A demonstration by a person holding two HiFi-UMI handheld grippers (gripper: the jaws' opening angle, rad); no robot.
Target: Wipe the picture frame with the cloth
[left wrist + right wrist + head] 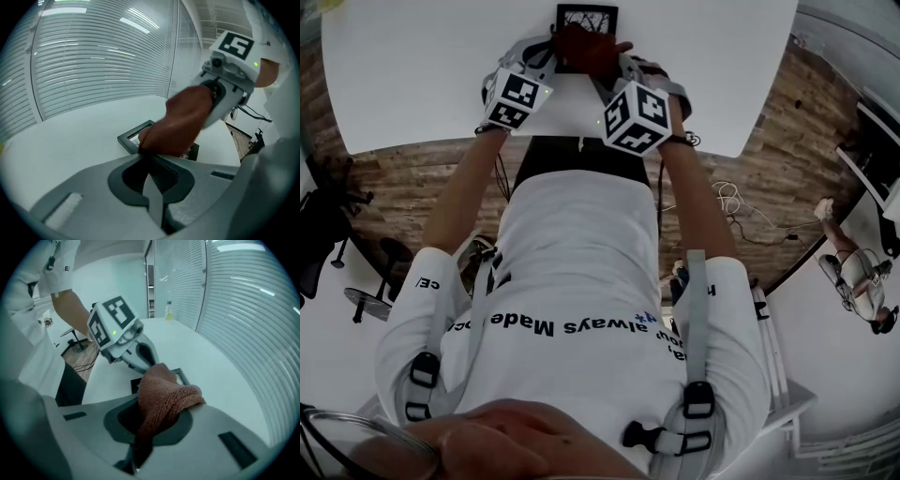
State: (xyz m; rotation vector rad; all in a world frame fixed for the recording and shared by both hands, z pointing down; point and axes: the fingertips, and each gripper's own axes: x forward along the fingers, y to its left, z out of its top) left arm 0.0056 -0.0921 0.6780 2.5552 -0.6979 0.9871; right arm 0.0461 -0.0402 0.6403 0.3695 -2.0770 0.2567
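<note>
Rust-brown cloth (165, 389) is clamped in the right hand-held gripper (151, 401) and rests on the dark frame (586, 13), flat on the white surface (412, 75); the left hand-held gripper (147, 157) has jaws together, tips at the cloth.

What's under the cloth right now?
The picture frame, lying on the white table. Only its edges and corners show; the cloth covers its middle, so the glass there can't be seen.
</note>
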